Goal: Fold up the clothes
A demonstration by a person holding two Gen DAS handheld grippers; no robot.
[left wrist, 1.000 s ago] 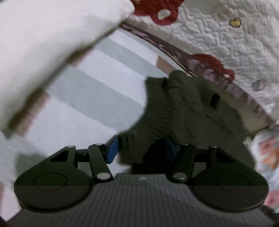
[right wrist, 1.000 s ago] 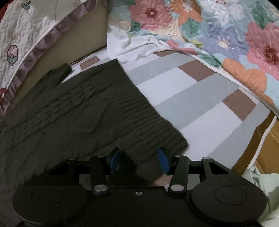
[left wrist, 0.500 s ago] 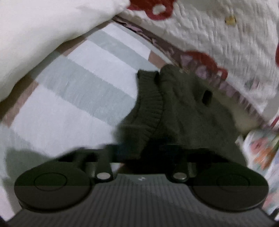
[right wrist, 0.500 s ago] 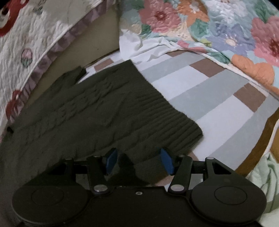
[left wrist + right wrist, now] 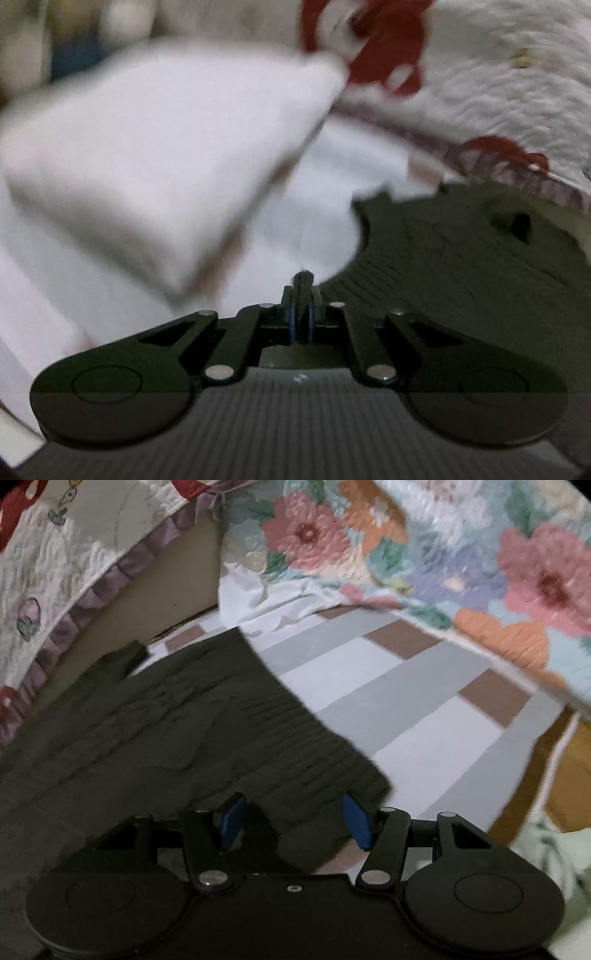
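Observation:
A dark olive knitted sweater (image 5: 155, 731) lies spread on the striped bed sheet (image 5: 413, 716). In the left wrist view my left gripper (image 5: 303, 314) is shut on a ribbed edge of the sweater (image 5: 461, 266), which stretches away to the right. In the right wrist view my right gripper (image 5: 291, 823) is open, its blue pads (image 5: 356, 825) on either side of the sweater's ribbed hem corner, which lies between them.
A white pillow (image 5: 159, 177) fills the left of the left wrist view. A white quilt with red patches (image 5: 480, 74) lies behind the sweater. A floral quilt (image 5: 461, 561) lies at the right, with pale green cloth (image 5: 554, 856) by the bed's edge.
My left gripper has closed on the sweater's ribbed edge and the view has swung, with blur. My right gripper stays open over the hem corner and has shifted slightly.

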